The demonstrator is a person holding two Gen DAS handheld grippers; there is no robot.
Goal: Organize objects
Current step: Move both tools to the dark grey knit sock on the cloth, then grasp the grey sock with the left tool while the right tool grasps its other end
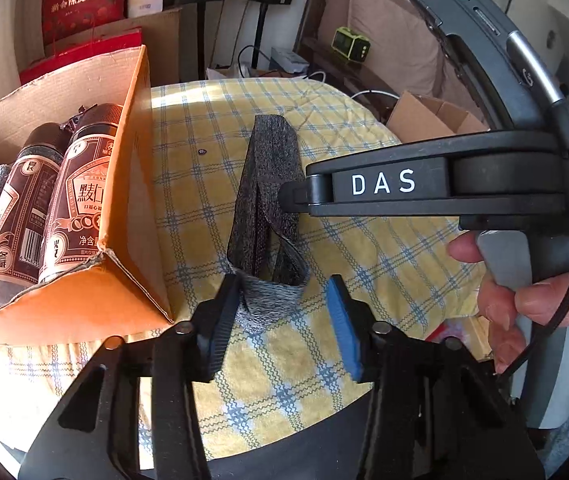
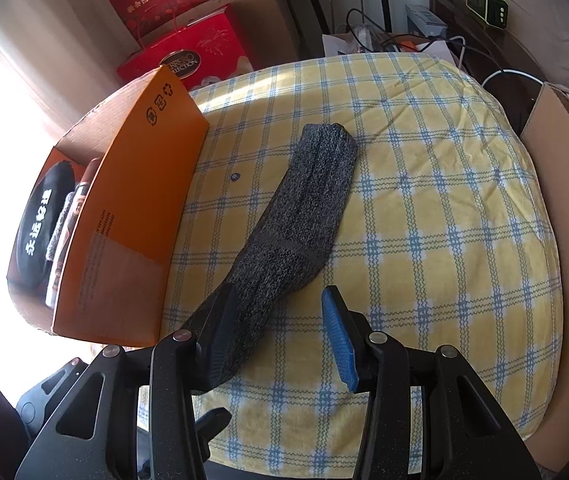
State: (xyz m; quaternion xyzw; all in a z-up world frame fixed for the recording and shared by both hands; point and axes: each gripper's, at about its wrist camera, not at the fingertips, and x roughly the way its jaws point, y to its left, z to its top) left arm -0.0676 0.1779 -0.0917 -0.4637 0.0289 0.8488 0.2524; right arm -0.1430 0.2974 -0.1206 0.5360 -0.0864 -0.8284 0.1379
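The left gripper (image 1: 284, 304) is standing with its fingers spread, the near end of a grey sock (image 1: 270, 216) lying between them on the yellow checked cloth (image 1: 364, 240). The right gripper (image 2: 280, 320) is likewise spread over the sock (image 2: 296, 224), its dark finger (image 2: 220, 340) lying across the sock's near end (whether it is pressing on it I cannot tell). In the left wrist view the right gripper's tip (image 1: 296, 196) is sitting against the raised sock. An orange cardboard box (image 2: 132, 216) is resting just left of the sock, two brown bottles (image 1: 44, 204) lying inside.
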